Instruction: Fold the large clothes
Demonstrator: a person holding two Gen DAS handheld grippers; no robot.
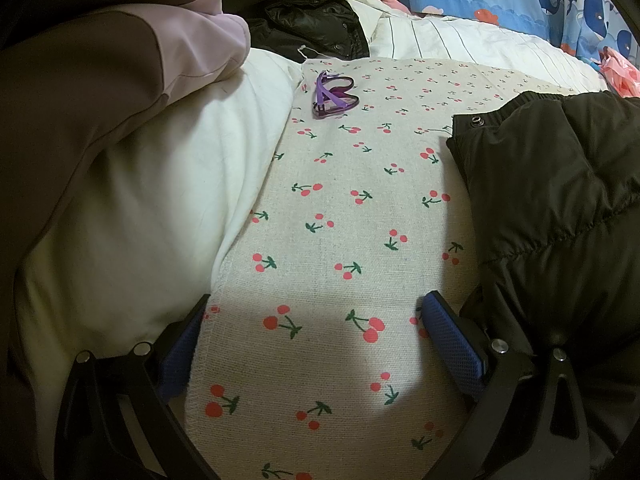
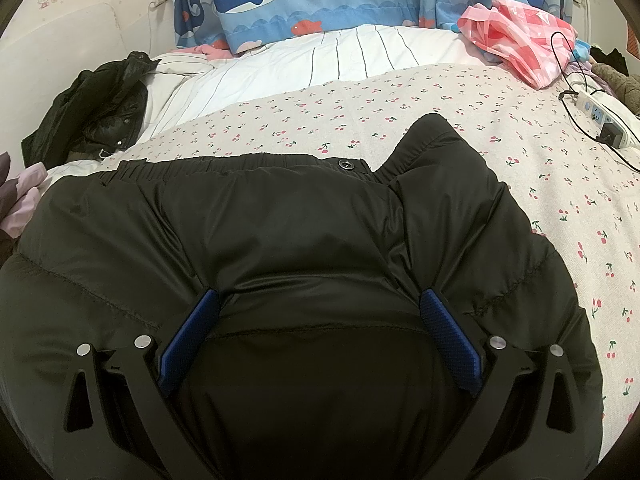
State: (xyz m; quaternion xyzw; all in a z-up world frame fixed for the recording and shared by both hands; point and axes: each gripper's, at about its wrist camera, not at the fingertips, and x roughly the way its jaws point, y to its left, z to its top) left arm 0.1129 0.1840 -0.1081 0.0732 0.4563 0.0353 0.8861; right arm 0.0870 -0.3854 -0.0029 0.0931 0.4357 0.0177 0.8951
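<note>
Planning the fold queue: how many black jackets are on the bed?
2: the black padded jacket under the right gripper, and a shiny black jacket crumpled at far left. Others may be hidden.

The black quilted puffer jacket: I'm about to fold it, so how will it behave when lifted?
The black quilted puffer jacket looks puffy, so probably light and floppy. Its shiny shell may slip between the right gripper's open fingers.

Jacket on the bedsheet

The jacket [image 2: 280, 232] lies on the bedsheet [image 2: 520, 128]; glasses [image 1: 334, 96] left of it, power strip [image 2: 604, 120] far right.
</note>
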